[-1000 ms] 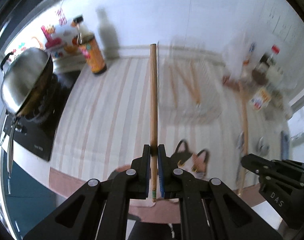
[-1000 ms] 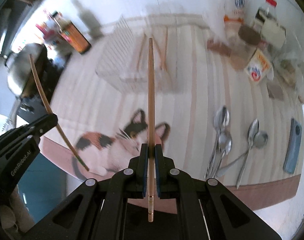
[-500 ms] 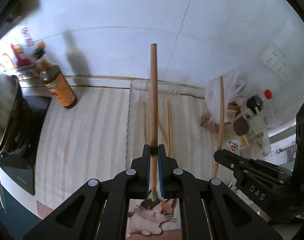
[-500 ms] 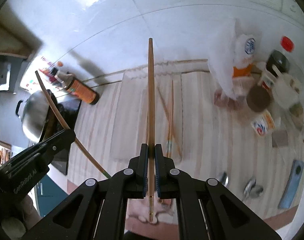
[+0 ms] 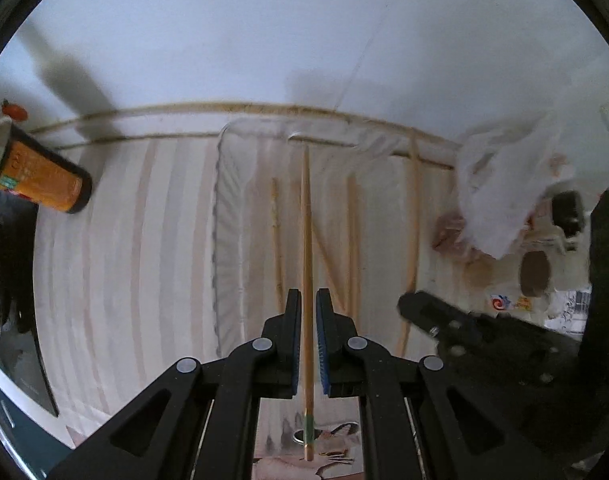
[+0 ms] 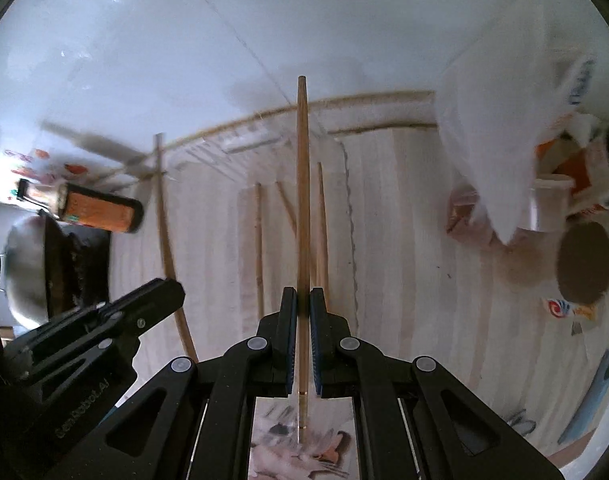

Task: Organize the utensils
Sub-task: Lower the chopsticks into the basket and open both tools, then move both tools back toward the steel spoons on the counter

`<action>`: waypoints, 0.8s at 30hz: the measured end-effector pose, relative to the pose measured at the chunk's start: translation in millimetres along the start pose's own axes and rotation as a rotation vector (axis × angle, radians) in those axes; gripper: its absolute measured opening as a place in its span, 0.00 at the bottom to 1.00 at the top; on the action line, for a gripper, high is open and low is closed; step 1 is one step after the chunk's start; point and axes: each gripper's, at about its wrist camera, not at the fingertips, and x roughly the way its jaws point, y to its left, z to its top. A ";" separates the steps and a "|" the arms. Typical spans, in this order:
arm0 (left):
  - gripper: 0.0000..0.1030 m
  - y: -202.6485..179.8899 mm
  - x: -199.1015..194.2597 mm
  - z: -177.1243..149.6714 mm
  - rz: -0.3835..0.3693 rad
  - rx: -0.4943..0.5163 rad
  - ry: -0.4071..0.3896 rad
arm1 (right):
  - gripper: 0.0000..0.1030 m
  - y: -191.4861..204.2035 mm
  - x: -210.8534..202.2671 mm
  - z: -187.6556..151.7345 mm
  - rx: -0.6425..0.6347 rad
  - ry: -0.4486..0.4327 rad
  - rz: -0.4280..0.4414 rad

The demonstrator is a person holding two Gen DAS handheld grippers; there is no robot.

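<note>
My left gripper (image 5: 308, 300) has a wooden chopstick (image 5: 306, 232) between its jaws, which stand slightly apart around it, above a clear wire tray (image 5: 220, 216) that holds several chopsticks (image 5: 354, 240). My right gripper (image 6: 303, 296) is shut on another wooden chopstick (image 6: 302, 184), pointing over the same tray (image 6: 346, 184). The right gripper also shows in the left wrist view (image 5: 464, 332), and the left gripper with its chopstick shows in the right wrist view (image 6: 116, 320).
An orange-labelled bottle (image 5: 40, 184) stands left by the wall. A wok (image 6: 28, 272) sits on the stove at far left. A white plastic bag (image 5: 512, 184), jars (image 6: 584, 264) and packets crowd the right. A cat-print mat (image 6: 296, 456) lies near the front edge.
Both grippers have moved forward and lower over the tray. The left chopstick now sits loosely between slightly parted jaws, with its tip dropped toward the tray.
</note>
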 end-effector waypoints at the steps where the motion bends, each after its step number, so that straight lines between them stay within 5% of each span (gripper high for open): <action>1: 0.06 2.1 0.5 0.2 -0.003 -0.004 0.003 | 0.07 0.8 10.2 1.5 0.001 0.036 -0.007; 5: 0.10 10.0 -14.4 -6.7 0.052 -0.006 -0.056 | 0.08 -1.9 13.2 -6.9 0.004 0.030 -0.023; 7: 0.21 13.9 -24.2 -13.1 0.103 0.001 -0.096 | 0.08 -6.3 7.1 -11.3 0.017 0.010 -0.016; 9: 0.47 17.8 -34.1 -20.5 0.140 0.003 -0.146 | 0.09 -10.9 -3.4 -18.4 0.017 -0.026 -0.035; 14: 0.75 23.9 -49.3 -43.3 0.217 -0.008 -0.260 | 0.29 -27.5 -33.8 -37.2 0.028 -0.103 -0.065; 18: 1.00 25.4 -62.0 -62.1 0.248 -0.013 -0.362 | 0.35 -50.6 -58.2 -64.6 0.056 -0.165 -0.097; 24: 1.00 19.0 -70.3 -89.8 0.295 -0.010 -0.444 | 0.47 -100.0 -82.7 -112.7 0.140 -0.236 -0.105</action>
